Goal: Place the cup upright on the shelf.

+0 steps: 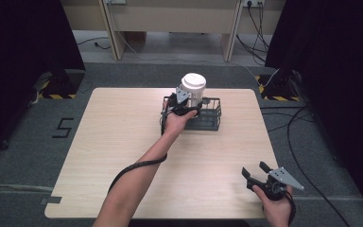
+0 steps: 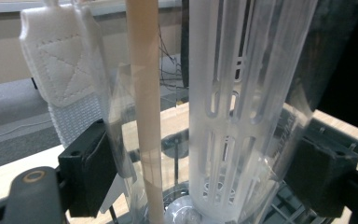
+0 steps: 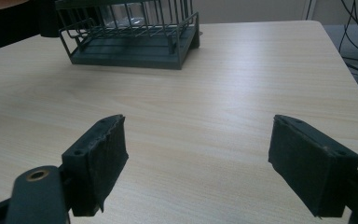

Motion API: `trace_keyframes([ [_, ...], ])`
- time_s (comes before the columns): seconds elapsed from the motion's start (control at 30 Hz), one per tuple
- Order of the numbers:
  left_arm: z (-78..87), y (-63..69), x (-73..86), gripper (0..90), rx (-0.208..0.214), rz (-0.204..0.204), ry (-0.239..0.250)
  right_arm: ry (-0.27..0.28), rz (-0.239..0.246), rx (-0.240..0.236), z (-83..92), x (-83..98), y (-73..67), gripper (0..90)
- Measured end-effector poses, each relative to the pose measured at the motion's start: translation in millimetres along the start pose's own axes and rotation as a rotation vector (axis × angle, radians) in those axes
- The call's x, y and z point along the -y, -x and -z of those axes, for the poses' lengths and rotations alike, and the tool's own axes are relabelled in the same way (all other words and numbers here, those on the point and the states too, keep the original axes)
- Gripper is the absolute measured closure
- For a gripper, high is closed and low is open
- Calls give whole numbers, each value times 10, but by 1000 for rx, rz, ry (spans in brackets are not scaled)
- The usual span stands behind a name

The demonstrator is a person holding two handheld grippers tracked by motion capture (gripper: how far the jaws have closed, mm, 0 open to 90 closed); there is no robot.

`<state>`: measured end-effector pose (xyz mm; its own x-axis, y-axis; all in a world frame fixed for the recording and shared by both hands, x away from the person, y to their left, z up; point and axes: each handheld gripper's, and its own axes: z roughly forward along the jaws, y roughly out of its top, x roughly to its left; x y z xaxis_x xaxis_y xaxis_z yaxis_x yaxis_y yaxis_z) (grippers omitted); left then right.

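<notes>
Two hand-held grippers work over the wooden table (image 1: 123,156): the left hand-held gripper (image 1: 185,105) is clamped around a clear bottle (image 1: 193,88) with a white lid, which stands in the dark wire basket (image 1: 211,118) toward the table's 12 o'clock edge. In the left gripper view the bottle (image 2: 242,107) sits between both pads, with a slotted white insert inside. The right hand-held gripper (image 1: 256,171) is at about 5 o'clock near the table's corner, jaws spread wide and holding nothing, well apart from the basket.
</notes>
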<state>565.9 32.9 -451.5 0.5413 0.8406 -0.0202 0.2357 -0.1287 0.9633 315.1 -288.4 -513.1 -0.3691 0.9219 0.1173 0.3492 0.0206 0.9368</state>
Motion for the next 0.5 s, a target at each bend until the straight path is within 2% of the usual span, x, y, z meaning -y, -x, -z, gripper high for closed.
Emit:
trace_keyframes([
  [0.37, -17, 5, 36, 177, -7, -3, -15, 0, 0, -2, -3, -1, 0, 197],
  [0.5, -19, 19, 40, 176, -10, -30, -27, -2, 3, -2, -4, -2, 0, 197],
])
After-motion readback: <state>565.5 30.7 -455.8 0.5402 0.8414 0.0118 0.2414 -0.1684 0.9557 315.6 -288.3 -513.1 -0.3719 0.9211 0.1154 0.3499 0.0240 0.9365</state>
